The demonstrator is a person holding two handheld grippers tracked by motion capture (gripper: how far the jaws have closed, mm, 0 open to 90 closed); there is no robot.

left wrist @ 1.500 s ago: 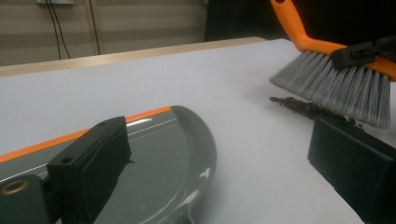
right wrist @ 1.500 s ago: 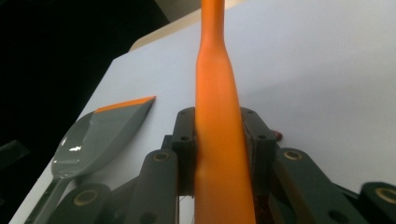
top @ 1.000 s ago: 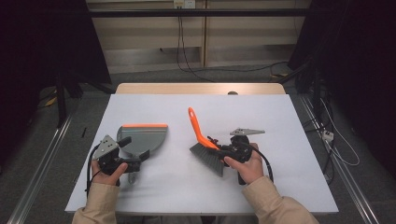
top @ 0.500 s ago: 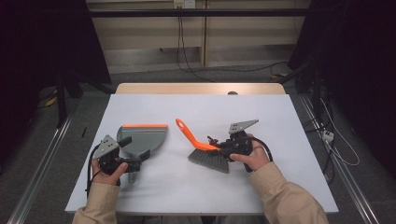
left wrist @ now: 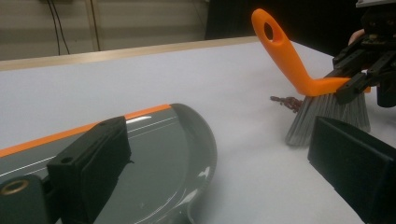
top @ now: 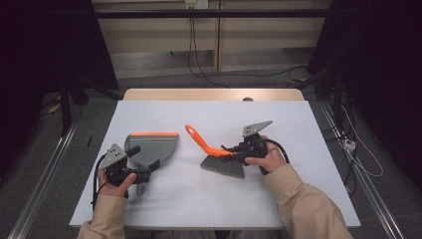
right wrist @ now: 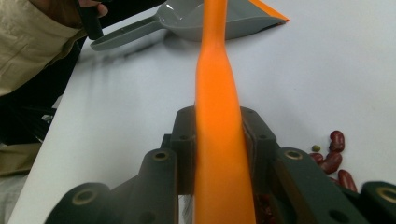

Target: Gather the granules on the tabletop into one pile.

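Resting on the white table [top: 298, 129], the grey dustpan [top: 152, 147] with its orange lip lies just ahead of the left gripper [top: 149, 167], whose jaws stand wide apart around the pan's handle end, touching nothing I can see. To the right, the right gripper [top: 230, 152] is clamped on the orange brush [top: 219, 158] handle. Red kidney beans [right wrist: 334, 161] lie beside its bristles.

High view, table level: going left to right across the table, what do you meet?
Left gripper → grey dustpan → orange-handled brush → right gripper → the person's right hand.
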